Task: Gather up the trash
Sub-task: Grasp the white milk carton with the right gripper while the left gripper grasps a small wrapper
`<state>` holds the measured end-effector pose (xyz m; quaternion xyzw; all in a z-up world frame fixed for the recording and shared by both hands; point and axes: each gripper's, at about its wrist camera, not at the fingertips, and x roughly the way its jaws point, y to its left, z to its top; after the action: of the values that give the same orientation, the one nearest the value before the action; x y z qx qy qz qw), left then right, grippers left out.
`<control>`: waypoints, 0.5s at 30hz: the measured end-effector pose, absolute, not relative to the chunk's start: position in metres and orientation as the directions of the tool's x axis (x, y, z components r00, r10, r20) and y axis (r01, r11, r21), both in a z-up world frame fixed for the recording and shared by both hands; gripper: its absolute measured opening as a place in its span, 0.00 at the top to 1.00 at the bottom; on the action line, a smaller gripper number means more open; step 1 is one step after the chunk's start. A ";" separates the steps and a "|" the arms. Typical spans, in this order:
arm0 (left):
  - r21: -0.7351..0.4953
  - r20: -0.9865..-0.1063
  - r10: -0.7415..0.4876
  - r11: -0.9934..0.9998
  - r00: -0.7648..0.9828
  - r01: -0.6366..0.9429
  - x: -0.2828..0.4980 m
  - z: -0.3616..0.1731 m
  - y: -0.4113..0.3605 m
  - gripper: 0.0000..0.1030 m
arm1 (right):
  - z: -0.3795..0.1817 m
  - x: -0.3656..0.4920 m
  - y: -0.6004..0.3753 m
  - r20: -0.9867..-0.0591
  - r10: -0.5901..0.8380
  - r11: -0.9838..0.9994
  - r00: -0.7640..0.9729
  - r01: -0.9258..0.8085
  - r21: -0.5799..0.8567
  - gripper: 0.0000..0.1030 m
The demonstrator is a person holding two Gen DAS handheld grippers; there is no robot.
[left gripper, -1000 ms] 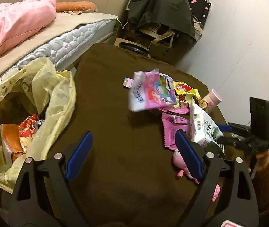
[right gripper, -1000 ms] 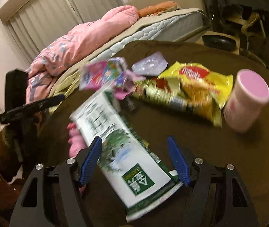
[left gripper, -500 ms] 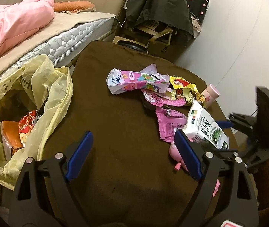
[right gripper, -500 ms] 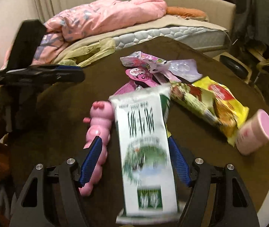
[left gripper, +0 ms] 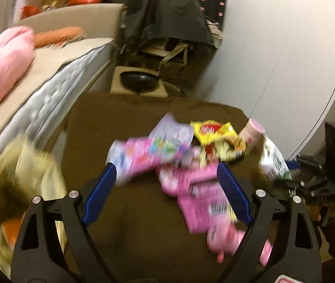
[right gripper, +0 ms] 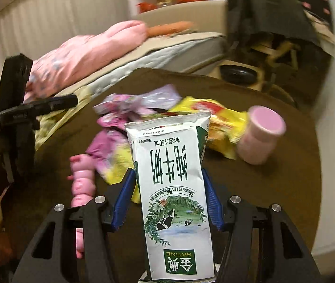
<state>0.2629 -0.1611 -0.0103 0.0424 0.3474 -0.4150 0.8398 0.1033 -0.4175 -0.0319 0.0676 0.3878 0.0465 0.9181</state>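
A white and green milk carton [right gripper: 172, 176] stands lengthwise between the blue pads of my right gripper [right gripper: 168, 172]. Its jaws are closing and both pads touch the carton's sides. In the left wrist view the same carton [left gripper: 273, 162] shows at the right, held off the brown table [left gripper: 132, 224]. My left gripper [left gripper: 166, 168] is open and empty, hovering over pink wrappers [left gripper: 191, 188] and a pink and white tissue pack [left gripper: 144, 155]. The yellow trash bag [left gripper: 21, 176] hangs at the table's left edge, blurred.
A yellow chip bag [right gripper: 221, 122] and a pink cup [right gripper: 261, 134] lie behind the carton. A pink caterpillar toy [right gripper: 82, 179] lies to its left. A bed with a pink quilt [right gripper: 85, 54] runs along the left, and a chair draped in dark cloth [left gripper: 167, 18] stands beyond the table.
My right jaws have narrowed onto the milk carton, which now stands straight between them. The left gripper has swung right toward the wrappers, so the trash bag has slid to the picture's left edge.
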 end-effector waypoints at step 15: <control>-0.088 -0.828 -0.482 0.616 0.287 0.783 0.359 -0.063 -0.276 0.43 | -0.066 0.101 -0.432 -0.692 0.164 0.975 0.703 -0.010 0.220 0.53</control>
<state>0.3586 -0.2758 -0.0628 0.1707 0.4403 -0.4035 0.7837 0.1012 -0.4320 -0.0659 0.1004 0.3823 0.0473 0.9174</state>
